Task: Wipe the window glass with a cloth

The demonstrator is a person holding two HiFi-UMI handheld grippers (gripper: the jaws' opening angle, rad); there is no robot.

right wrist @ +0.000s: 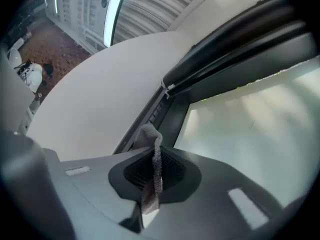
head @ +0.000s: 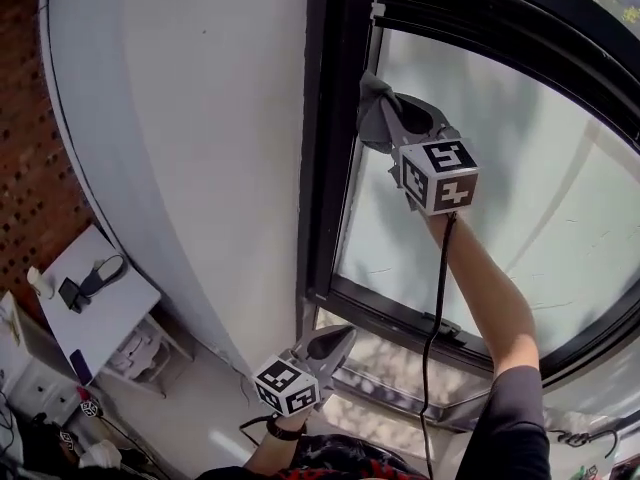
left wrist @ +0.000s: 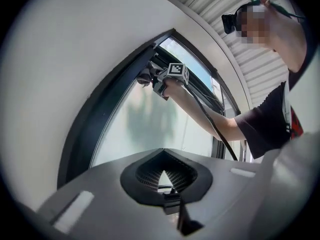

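The window glass (head: 520,168) fills the right of the head view, set in a dark frame (head: 318,168). My right gripper (head: 388,120) is raised to the pane's upper left corner, shut on a grey cloth (head: 372,108) that bunches against the glass beside the frame. In the right gripper view the cloth (right wrist: 155,156) hangs as a strip pinched between the jaws, with the glass (right wrist: 250,124) just beyond. My left gripper (head: 338,340) hangs low by the bottom frame rail, shut and holding nothing. From the left gripper view (left wrist: 163,178) the right gripper (left wrist: 152,78) and cloth (left wrist: 144,77) show high on the glass (left wrist: 150,129).
A white curved wall (head: 200,118) runs left of the frame. Below at the left stands a white table (head: 120,313) with small items, over brick-red floor. A black cable (head: 437,298) trails down along the right forearm. A lower pane (head: 400,368) sits beneath the bottom rail.
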